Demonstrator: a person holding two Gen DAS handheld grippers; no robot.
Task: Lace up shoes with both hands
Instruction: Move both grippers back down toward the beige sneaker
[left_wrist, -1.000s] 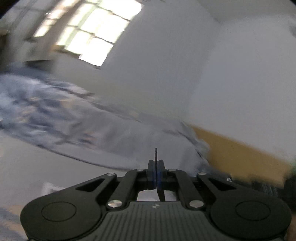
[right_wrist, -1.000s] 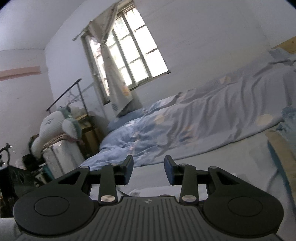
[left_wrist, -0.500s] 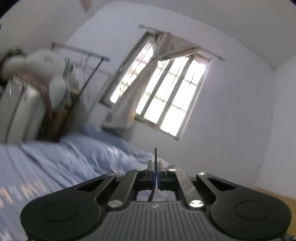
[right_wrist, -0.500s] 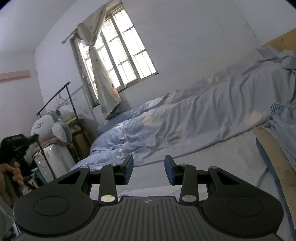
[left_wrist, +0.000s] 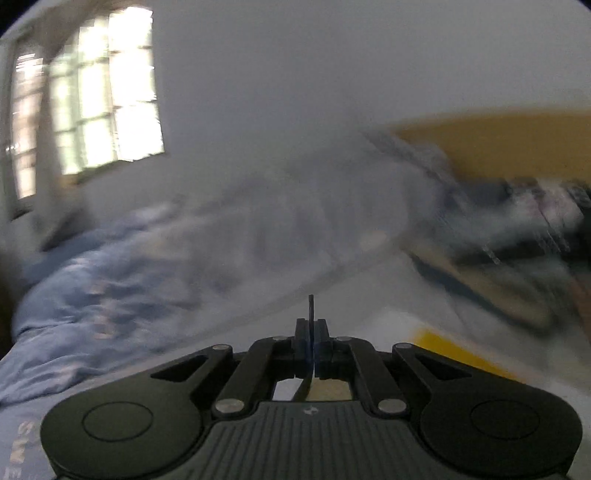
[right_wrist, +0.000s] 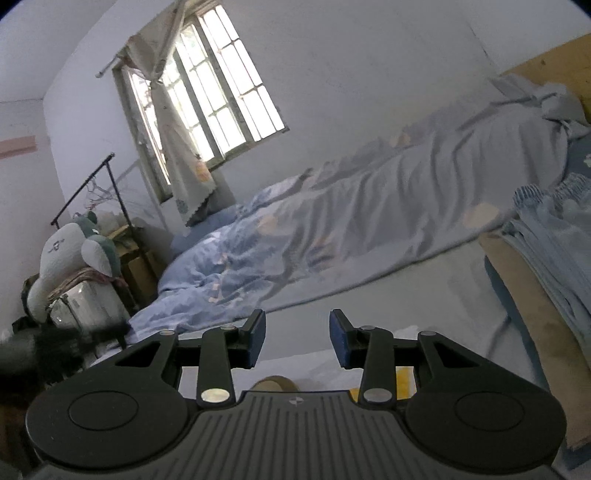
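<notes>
My left gripper (left_wrist: 311, 328) is shut on a thin black shoelace (left_wrist: 311, 308). The lace's stiff tip sticks up past the pads, and the rest trails down behind the fingers (left_wrist: 303, 387). The left wrist view is smeared by motion. My right gripper (right_wrist: 297, 334) stands open with nothing between its blue pads (right_wrist: 341, 341), held above the pale bed sheet. No shoe shows in either view. A dark blur (right_wrist: 62, 345) at the left edge of the right wrist view may be the left gripper.
A rumpled blue quilt (right_wrist: 332, 240) lies along the bed below a barred window (right_wrist: 218, 99). Folded blue cloth (right_wrist: 546, 236) and a wooden headboard (right_wrist: 554, 66) are at the right. A plush toy (right_wrist: 70, 254) sits on a cabinet at the left. Under the right gripper are a tan round thing (right_wrist: 273, 384) and a yellow patch (right_wrist: 402, 378).
The left wrist view has swung from the window and plush toy across to the bed and headboard, now blurred. The lace stays pinched. The right gripper has hardly moved.
</notes>
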